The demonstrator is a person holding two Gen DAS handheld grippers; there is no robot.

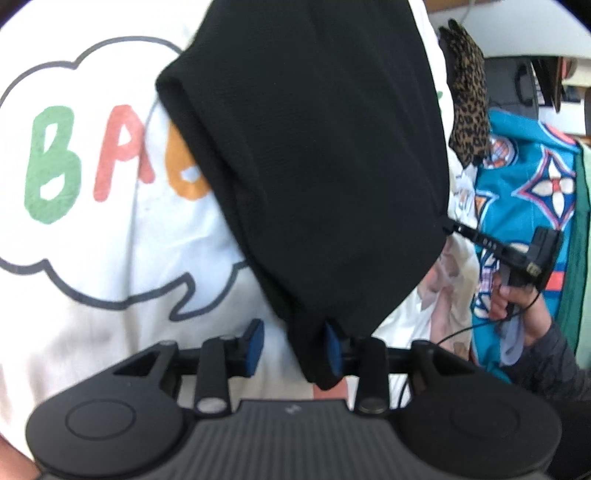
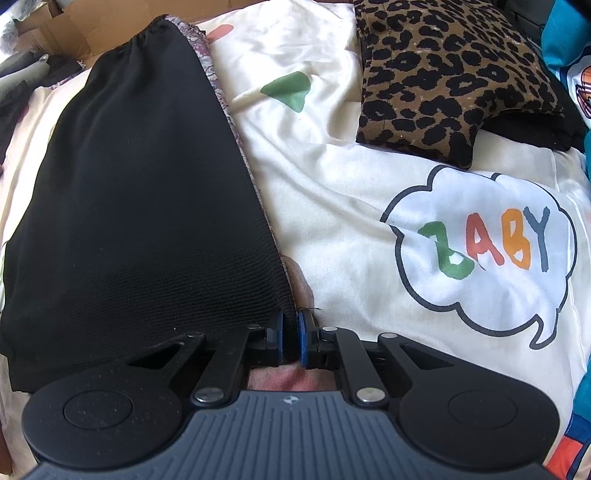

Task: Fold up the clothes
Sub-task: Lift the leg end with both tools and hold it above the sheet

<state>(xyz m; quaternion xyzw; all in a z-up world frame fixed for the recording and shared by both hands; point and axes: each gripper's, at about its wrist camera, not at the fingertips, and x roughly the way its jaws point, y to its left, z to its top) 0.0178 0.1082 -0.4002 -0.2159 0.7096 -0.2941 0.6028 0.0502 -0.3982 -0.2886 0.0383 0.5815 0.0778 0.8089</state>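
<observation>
A black garment lies on a white "BABY" print sheet. In the left wrist view my left gripper is open; the garment's near corner drapes against the right blue pad, the left pad stands clear. In the right wrist view my right gripper is shut on the black garment's near right corner. A patterned grey edge shows along its right side. The right gripper also shows in the left wrist view, at the garment's right edge.
A folded leopard-print cloth lies at the back right on the white sheet. Teal patterned fabric lies to the right. A cardboard box and dark clothes sit at the back left.
</observation>
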